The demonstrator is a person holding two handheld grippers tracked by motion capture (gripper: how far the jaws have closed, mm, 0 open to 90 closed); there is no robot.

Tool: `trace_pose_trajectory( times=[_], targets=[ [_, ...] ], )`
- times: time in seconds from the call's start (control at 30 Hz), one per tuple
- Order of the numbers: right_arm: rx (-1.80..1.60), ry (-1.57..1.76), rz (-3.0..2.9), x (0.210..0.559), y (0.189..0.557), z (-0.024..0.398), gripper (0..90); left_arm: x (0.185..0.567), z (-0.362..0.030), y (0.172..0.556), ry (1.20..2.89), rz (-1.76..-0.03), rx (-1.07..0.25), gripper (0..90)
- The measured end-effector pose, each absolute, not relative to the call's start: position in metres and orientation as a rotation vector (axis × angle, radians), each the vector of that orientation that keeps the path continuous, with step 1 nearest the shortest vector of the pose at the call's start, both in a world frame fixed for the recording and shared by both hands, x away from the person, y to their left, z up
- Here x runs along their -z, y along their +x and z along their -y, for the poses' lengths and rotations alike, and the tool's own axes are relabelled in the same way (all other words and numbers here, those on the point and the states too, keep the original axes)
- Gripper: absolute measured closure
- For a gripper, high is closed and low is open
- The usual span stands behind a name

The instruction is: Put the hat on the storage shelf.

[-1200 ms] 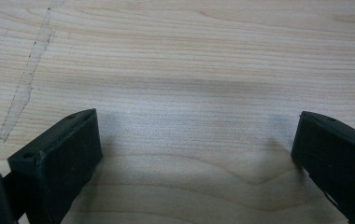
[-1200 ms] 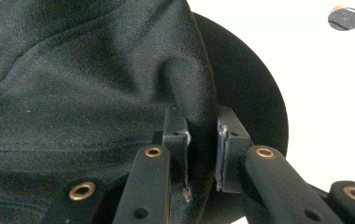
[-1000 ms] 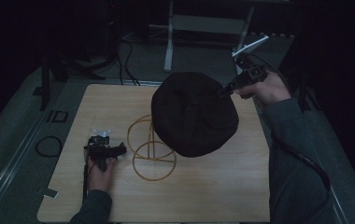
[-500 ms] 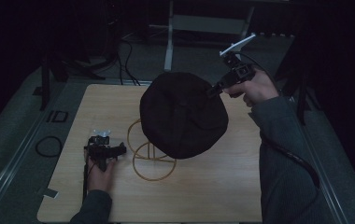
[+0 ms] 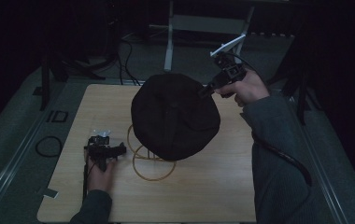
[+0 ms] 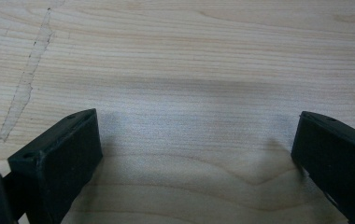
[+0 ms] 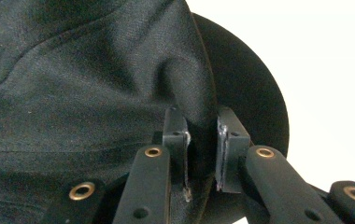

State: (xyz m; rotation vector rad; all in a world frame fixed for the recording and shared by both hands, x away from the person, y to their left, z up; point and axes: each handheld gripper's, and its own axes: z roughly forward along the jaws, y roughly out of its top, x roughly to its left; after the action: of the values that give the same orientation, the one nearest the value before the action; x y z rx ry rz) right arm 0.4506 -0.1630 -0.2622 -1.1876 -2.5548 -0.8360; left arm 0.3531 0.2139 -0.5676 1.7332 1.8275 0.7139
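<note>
Black round fabric hat [image 5: 174, 116], pinched at its edge by the right hand-held gripper [image 5: 205, 90], hangs below and in front of it over the yellow wire stand [image 5: 144, 155]; I would lower it slowly, centred, while the left hand-held gripper [image 5: 119, 150] rests spread on the wooden bench [image 5: 203, 196].

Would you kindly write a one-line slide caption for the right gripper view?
Right gripper shut on a fold of the black hat, brim behind.

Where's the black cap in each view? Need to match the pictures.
High view: black cap at centre, lifted above the wooden table and the wire stand, pinched at its rim by the right gripper.
Right gripper view: cap fabric across left and centre, clamped between the fingers.
Shared landmark: the right gripper's fingers on the cap.
</note>
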Motion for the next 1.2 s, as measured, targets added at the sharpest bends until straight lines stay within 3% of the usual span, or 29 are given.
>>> trace_pose_trajectory(
  times=[1.2],
  targets=[
    [0.765, -1.151, 2.603, 0.271, 0.452, 0.126, 77.2, 0.568, -0.214, 0.353, 1.733, -1.828, -0.714, 1.2]
  ],
)
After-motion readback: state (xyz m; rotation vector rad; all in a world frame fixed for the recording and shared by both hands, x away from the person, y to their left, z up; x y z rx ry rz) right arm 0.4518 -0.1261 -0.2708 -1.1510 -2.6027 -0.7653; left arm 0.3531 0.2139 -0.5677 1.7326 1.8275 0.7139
